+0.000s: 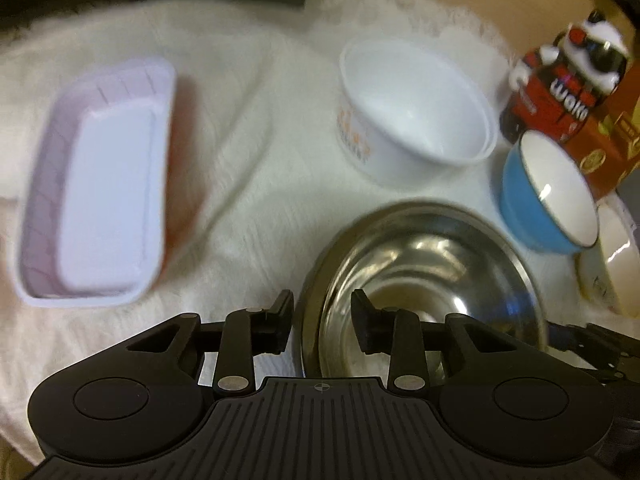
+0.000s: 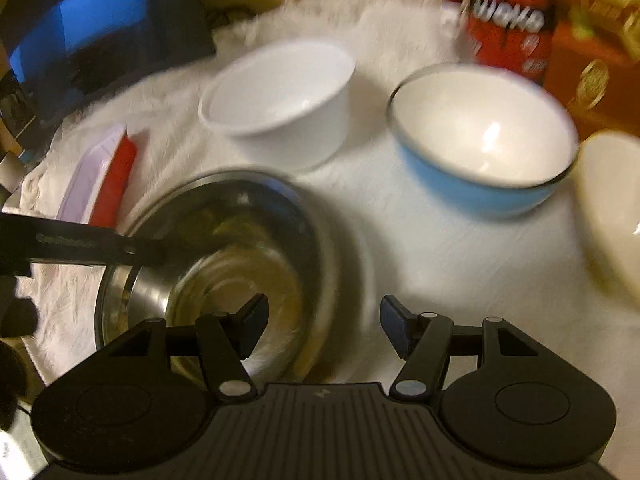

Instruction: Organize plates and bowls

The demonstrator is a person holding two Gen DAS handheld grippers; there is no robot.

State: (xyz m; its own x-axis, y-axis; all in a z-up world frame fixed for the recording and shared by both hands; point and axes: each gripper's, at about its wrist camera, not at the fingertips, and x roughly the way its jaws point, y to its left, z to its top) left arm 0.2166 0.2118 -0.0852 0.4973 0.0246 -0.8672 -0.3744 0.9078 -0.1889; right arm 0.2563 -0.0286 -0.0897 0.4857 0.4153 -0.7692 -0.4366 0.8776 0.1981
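- The steel bowl sits on the white cloth over the bench, closest to the left gripper in the left wrist view; its near-left rim passes between the gripper's jaws, which stand apart and do not appear to press on it.
- If that gripper closes off-centre, the thin, slick rim could probably slide out of the pads and the bowl could tip or spin on the soft cloth.
- Behind it stand the white bowl, the blue bowl and a cream dish at the right edge; the blue bowl is near the steel one, so a careless lift could knock them together.
- The lilac tray rests on a red tray well to the left, out of harm's way for now.
- A red carton stands just behind the blue bowl and could be toppled by a wide swing.
- In the right wrist view, the right gripper hangs open and empty, with the steel bowl's near-right rim under its gap.
- The left gripper's finger lies across the bowl's far-left rim here; two grippers working one bowl risk pulling unevenly and tilting it.
- The picture is blurred, so whether any pad touches metal cannot be told.
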